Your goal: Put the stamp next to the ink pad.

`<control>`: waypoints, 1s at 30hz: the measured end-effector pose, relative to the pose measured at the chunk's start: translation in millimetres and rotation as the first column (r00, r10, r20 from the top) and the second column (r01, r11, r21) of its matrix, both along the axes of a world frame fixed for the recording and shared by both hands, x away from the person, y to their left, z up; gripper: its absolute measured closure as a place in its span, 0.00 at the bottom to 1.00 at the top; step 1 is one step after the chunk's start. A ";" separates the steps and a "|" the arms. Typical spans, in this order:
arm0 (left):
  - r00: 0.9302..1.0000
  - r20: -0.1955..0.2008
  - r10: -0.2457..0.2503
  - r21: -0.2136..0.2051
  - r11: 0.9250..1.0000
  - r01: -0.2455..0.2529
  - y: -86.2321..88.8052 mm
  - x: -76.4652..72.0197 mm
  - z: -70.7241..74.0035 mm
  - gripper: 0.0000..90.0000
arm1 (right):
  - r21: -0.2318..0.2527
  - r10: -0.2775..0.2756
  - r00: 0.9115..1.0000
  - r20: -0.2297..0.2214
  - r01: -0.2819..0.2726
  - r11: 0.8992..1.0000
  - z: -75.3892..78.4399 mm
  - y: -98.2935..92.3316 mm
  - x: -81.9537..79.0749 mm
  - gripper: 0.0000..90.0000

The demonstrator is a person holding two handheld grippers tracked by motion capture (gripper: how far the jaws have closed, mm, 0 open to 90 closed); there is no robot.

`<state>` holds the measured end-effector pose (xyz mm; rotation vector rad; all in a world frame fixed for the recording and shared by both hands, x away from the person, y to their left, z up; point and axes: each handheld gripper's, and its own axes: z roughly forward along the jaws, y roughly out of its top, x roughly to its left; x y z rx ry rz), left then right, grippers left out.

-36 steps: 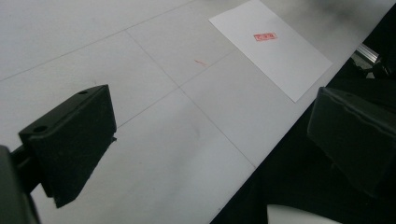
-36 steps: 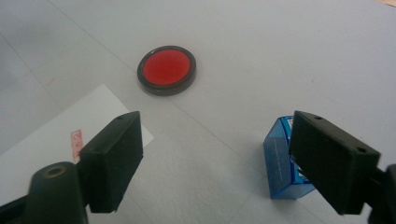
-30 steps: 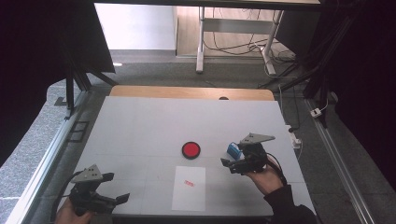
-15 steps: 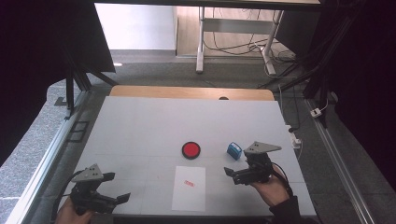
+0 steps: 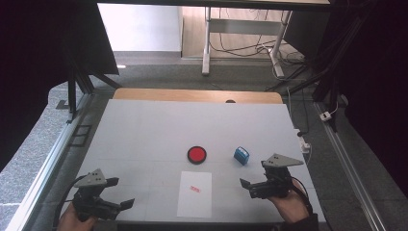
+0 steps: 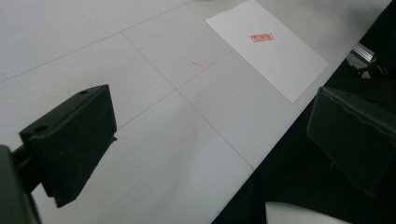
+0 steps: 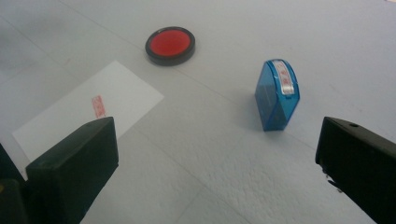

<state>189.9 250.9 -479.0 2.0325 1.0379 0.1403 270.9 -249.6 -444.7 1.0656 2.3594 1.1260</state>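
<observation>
Stamp [image 7: 276, 95] set down beside pad [image 7: 170, 45]; right gripper [image 5: 256, 186] wide, empty, jaws just opened; left gripper [image 5: 116, 204] wide, empty; next: retract clear of paper [image 5: 194, 193].

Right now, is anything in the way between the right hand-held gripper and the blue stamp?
No. Bare table lies between the right hand-held gripper and the blue stamp. Its jaws are open and empty. The red ink pad and paper sit off to the side.
</observation>
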 end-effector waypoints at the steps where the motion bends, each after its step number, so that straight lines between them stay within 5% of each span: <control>1: 1.000 0.000 0.000 -0.001 1.000 0.000 0.1 0.0 0.0 0.01 | -0.001 -0.006 1.000 0.001 0.006 1.000 -0.5 -1.8 -1.7 0.00; 18: 1.000 -0.002 0.006 -0.002 1.000 -0.006 1.1 -1.5 0.0 0.01 | -0.006 -0.112 0.994 -0.015 0.112 0.994 -9.4 -35.7 -24.7 0.00; 30: 1.000 -0.003 0.012 0.000 1.000 -0.012 1.7 -3.1 -0.4 0.01 | -0.043 -0.156 0.987 -0.039 0.154 0.987 -11.2 -43.2 -35.4 0.00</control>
